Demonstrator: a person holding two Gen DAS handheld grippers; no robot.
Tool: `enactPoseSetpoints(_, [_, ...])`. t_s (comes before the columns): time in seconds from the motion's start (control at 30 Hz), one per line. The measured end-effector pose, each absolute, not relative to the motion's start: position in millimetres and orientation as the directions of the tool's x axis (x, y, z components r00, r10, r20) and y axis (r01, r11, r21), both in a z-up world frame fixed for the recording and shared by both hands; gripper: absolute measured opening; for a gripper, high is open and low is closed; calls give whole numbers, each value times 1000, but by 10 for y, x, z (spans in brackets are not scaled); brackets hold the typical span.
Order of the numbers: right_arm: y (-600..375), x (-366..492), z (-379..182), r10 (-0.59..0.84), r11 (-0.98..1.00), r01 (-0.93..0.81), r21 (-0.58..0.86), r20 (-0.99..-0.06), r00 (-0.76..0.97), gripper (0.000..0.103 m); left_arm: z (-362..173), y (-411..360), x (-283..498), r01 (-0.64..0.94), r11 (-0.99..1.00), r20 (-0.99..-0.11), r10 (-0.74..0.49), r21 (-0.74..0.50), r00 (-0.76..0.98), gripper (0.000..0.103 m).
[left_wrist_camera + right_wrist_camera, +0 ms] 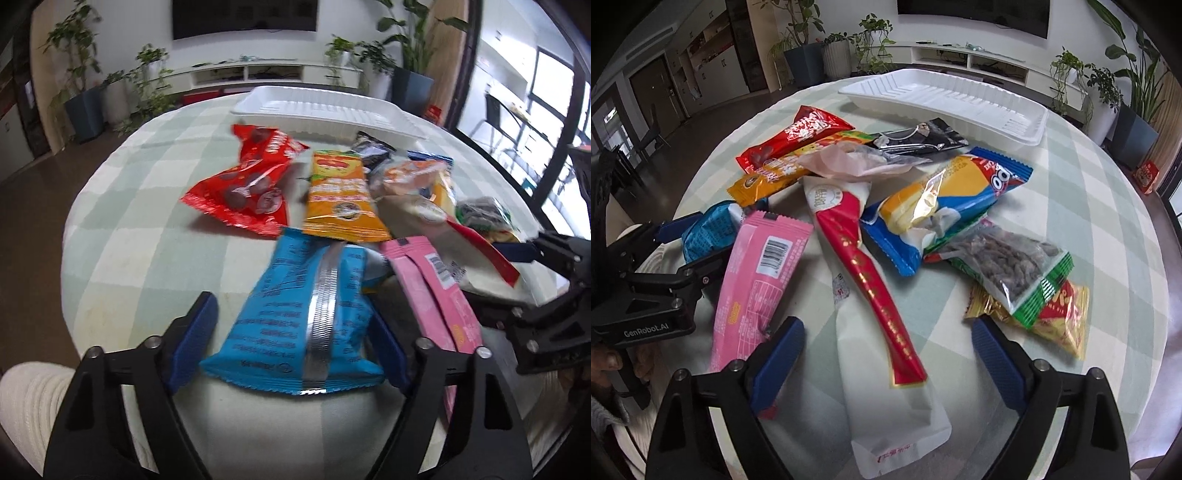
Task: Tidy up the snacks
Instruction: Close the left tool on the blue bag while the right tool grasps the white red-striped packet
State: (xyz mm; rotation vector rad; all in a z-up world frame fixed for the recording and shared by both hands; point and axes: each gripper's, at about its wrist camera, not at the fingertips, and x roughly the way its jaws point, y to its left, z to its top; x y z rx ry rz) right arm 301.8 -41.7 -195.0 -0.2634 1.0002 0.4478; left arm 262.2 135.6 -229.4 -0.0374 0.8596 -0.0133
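A pile of snack packets lies on a round checked table [147,221]. My left gripper [295,332] is open, its blue pads either side of a blue packet [306,310] that lies between them; the same packet shows in the right wrist view [705,232]. My right gripper [886,354] is open over a white packet with a red stripe [879,295]. A pink packet [757,280] lies left of it. A white ribbed tray [945,99] stands empty at the far side; it also shows in the left wrist view [325,110].
Other packets lie in the pile: red [247,184], orange [340,199], black [916,138], blue-yellow [945,203], a green-edged clear bag [1001,262] and a gold one [1060,317]. Potted plants [805,55] and a low TV shelf [979,59] stand beyond the table.
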Motion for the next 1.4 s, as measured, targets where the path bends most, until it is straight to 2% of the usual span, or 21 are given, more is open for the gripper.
enactPoseSetpoints(0.13, [-383, 3016, -1936, 241, 863, -505, -34, -849, 469, 71, -2291, 1273, 2690, 36, 999, -767, -24, -1, 641, 63])
enactPoseSetpoints(0.17, [-379, 3014, -1929, 251, 859, -511, -29, -847, 469, 60, -2292, 1270, 2703, 40, 999, -769, -24, 2, 638, 62])
enactPoseSetpoints(0.23, [-378, 3016, -1910, 267, 851, -525, -16, -847, 460, 47, -2287, 1271, 2717, 47, 999, -773, -31, -1, 634, 59])
enactPoseSetpoints(0.33, [-374, 3017, -1902, 281, 843, -538, -6, -848, 450, 39, -2280, 1287, 2725, 57, 998, -776, -40, -5, 630, 55])
enactPoseSetpoints(0.47, [-383, 2982, -1890, 300, 837, -546, 9, -844, 445, 33, -2262, 1322, 2746, 66, 998, -781, -60, -24, 621, 52])
enactPoseSetpoints(0.67, [-486, 2945, -1860, 377, 831, -545, 111, -833, 406, 32, -2238, 1379, 2719, 91, 991, -788, -133, -98, 601, 50])
enactPoseSetpoints(0.87, [-704, 2973, -1859, 495, 814, -497, 299, -806, 325, 32, -2210, 1496, 2666, 87, 977, -788, -208, -194, 580, 48])
enactPoseSetpoints(1.13, [-934, 2976, -1819, 653, 740, -409, 534, -718, 242, 30, -2140, 1621, 2526, 78, 959, -778, -267, -272, 568, 48])
enactPoseSetpoints(1.17, [-957, 2970, -1810, 666, 730, -402, 553, -707, 236, 28, -2119, 1639, 2506, 79, 957, -775, -274, -280, 569, 48])
enactPoseSetpoints(1.23, [-992, 2971, -1803, 702, 700, -383, 603, -679, 215, 15, -2070, 1663, 2464, 81, 954, -769, -282, -290, 574, 48])
enactPoseSetpoints(1.4, [-976, 2972, -1826, 693, 709, -373, 598, -688, 215, 14, -2027, 1653, 2402, 83, 955, -768, -280, -286, 576, 48])
